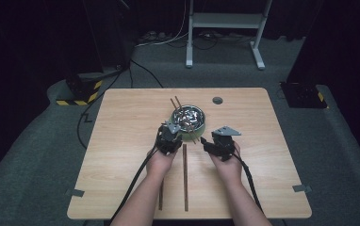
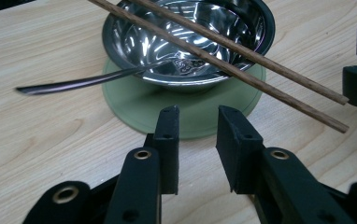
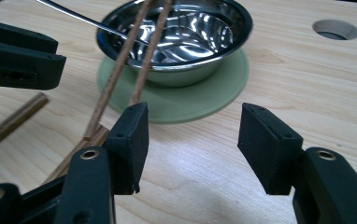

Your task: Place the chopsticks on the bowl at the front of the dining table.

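Black jaws of the left gripper (image 2: 196, 122) stood parted with nothing between them at the frame's bottom centre; those of the right gripper (image 3: 193, 122) stood spread wide, likewise empty. Beyond, at upper centre, a steel bowl (image 2: 242, 28) sat on a green mat (image 2: 186, 109) on the wooden tabletop (image 2: 36, 140), two chopsticks (image 2: 270, 70) resting across its rim and a spoon (image 2: 83, 83) leaning out.
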Demonstrator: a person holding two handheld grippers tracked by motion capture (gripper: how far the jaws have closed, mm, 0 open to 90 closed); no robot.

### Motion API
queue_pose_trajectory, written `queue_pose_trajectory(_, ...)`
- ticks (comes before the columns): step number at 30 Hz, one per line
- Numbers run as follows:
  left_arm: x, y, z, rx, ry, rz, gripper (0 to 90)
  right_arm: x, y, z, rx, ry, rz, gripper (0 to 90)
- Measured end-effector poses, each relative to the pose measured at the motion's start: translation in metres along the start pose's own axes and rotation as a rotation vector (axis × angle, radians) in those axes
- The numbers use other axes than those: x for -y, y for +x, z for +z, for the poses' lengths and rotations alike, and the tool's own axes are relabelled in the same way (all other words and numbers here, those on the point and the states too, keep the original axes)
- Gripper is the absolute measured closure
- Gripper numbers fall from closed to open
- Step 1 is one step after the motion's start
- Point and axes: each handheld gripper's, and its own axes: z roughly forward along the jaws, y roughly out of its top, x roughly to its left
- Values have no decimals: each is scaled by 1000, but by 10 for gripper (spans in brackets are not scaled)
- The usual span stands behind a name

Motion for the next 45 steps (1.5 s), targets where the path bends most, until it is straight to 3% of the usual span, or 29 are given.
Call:
queue_pose_trajectory(3, -2, -3, 3, 2, -3, -7, 706, 0, -1, 1, 10, 12, 14, 436)
queue_pose_trajectory(8, -5, -11, 10, 8, -17, -2, 723, 1, -2, 2, -23, 20, 33, 494)
queue_pose_trajectory(15, -4, -15, 17, 18, -36, -34, 722, 3, 2, 3, -13, -2, -2, 572)
queue_pose_trajectory(26, -3, -15, 21, 28, -44, -52, 723, 3, 6, 6, -26, -3, -18, 576)
queue_pose_trajectory(45, -4, -13, 20, 28, -47, -42, 726, 3, 19, 6, -64, -8, -69, 573)
